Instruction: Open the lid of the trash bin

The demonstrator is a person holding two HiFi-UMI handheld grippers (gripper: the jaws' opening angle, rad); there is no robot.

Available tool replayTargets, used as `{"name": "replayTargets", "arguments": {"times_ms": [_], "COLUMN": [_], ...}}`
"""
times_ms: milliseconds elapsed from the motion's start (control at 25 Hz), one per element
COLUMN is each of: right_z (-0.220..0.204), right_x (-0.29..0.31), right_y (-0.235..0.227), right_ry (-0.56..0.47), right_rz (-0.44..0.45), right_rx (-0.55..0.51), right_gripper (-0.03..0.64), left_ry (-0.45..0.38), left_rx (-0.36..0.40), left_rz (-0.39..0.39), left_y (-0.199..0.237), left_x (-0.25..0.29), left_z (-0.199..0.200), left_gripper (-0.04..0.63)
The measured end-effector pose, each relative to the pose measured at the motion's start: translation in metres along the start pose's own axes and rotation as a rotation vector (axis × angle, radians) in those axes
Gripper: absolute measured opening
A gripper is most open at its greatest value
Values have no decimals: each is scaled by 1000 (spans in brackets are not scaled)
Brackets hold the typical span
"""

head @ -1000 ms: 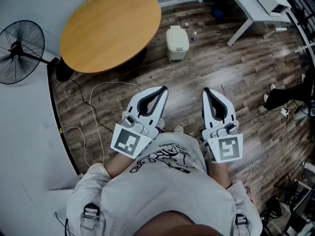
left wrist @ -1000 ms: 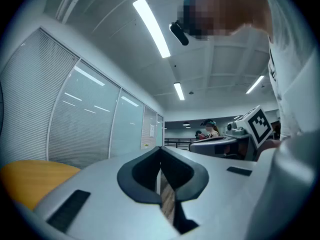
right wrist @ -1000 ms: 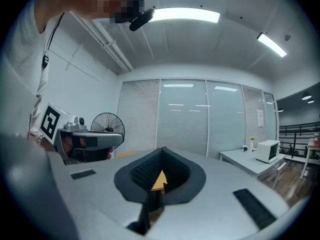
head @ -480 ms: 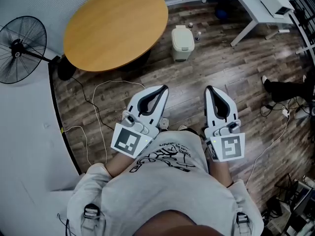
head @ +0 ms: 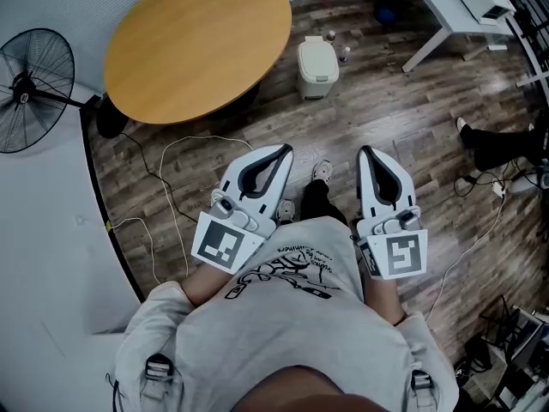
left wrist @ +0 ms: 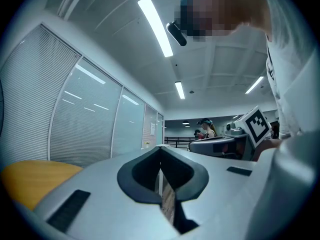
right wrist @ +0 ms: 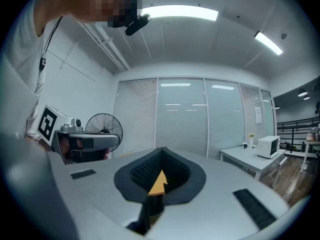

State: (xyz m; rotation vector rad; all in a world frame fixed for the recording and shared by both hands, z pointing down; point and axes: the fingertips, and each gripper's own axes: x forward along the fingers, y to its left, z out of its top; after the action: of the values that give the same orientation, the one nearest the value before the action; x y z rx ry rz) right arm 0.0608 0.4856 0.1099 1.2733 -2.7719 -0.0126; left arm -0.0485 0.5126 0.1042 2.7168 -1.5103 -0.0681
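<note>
Claws both sitting closed, empty: left gripper (head: 283, 151) and right gripper (head: 364, 153) well apart from trash bin (head: 317, 71).
Probably light, stiff plastic lid (head: 316, 54); hooking under its front lip is looking like the best hold.

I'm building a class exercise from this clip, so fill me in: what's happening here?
A person holds a hand-held gripper in each hand, close to the body. The left hand-held gripper and the right hand-held gripper are both shut, with nothing between the jaws. The trash bin stands well ahead of them on the wooden floor, beside the round table, with its lid down. Neither touches it.
</note>
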Motion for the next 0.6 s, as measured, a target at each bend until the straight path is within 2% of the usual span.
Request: {"name": "replayTargets", "arguments": {"times_ms": [280,600], "right_z": [-1,-1], "right_x": [19,54], "right_y": [-42,-119], "right_ry": [-31,-52], "right_rz": [-4,-28], "right_rx": [19,31], "right_gripper": [6,6], "left_ry": [7,0], "left_rx": [-6,12], "left_rz": [12,-18], "left_y": [6,16], "left_x": [46,132], "left_z": [-5,-2], "left_gripper": [15,15]}}
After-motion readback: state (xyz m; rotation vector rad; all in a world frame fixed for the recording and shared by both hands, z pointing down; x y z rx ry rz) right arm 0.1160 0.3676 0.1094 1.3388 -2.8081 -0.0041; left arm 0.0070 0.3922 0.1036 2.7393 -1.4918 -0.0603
